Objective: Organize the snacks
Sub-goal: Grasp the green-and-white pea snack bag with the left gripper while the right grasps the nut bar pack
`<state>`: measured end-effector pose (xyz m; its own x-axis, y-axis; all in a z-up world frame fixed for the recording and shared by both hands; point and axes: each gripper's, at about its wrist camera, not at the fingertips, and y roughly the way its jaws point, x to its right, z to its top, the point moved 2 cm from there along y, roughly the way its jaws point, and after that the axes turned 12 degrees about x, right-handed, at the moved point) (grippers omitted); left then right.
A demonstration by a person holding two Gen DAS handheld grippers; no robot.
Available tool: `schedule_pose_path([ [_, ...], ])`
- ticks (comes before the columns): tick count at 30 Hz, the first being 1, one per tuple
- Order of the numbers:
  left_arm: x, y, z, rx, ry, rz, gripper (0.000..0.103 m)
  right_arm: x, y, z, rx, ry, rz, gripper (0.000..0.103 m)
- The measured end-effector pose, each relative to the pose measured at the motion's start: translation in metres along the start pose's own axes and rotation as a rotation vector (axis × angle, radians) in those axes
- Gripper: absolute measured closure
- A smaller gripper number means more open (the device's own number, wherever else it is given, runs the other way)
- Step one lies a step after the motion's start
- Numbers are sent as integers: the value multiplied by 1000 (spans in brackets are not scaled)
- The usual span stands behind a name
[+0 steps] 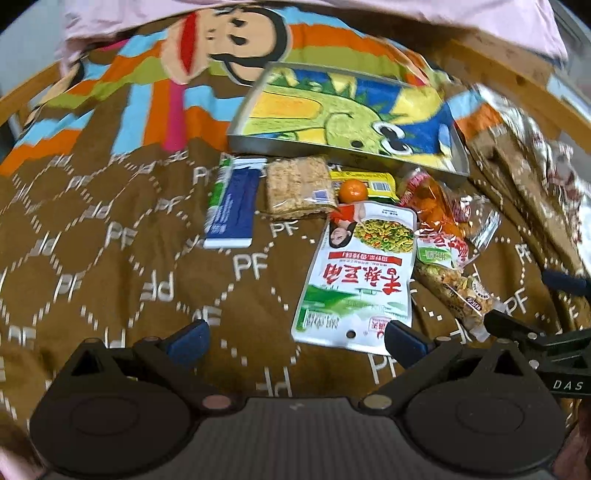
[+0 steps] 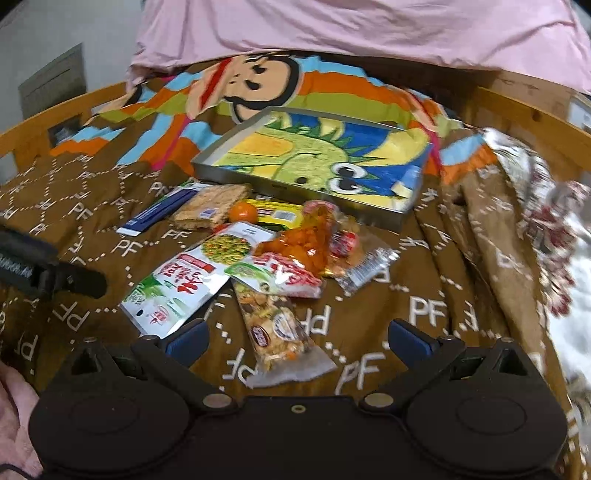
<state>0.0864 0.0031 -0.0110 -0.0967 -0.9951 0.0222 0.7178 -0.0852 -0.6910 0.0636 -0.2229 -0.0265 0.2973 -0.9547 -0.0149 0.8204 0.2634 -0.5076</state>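
Snacks lie in a loose cluster on a brown "PF" blanket [image 1: 110, 258], in front of a shallow metal tray [image 1: 458, 155] [image 2: 207, 166] with a green dinosaur picture inside. Among them are a blue box [image 1: 232, 203], a cracker pack [image 1: 299, 190], a small orange [image 1: 353, 191], a yellow pack [image 1: 373, 182], a white-green pouch [image 1: 358, 273] [image 2: 181, 280], an orange snack bag [image 1: 432, 206] [image 2: 306, 236] and a mixed-nut pack [image 1: 454, 291] [image 2: 273, 317]. My left gripper [image 1: 295, 339] is open near the pouch's lower edge. My right gripper [image 2: 295, 338] is open, straddling the nut pack's near end.
A pink quilt [image 2: 351, 33] lies across the back. A wooden bed frame [image 2: 55, 114] curves around the blanket. Floral fabric [image 2: 561, 229] bunches at the right. The left gripper's finger [image 2: 74, 282] pokes in at the left of the right wrist view.
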Motion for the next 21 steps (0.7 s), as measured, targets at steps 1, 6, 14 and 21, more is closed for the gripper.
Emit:
schedule_pose_path([
  [1, 2, 4, 5, -1, 21, -15, 0, 0, 4, 1, 0, -8, 14, 1],
  [6, 7, 31, 23, -13, 59, -140, 0, -3, 25, -1, -35, -94, 54, 1],
  [14, 10, 68, 30, -5, 49, -233, 0, -6, 37, -2, -38, -129, 78, 1],
  [21, 23, 82, 24, -6, 132, -283, 0, -11, 50, -7, -54, -171, 74, 1],
])
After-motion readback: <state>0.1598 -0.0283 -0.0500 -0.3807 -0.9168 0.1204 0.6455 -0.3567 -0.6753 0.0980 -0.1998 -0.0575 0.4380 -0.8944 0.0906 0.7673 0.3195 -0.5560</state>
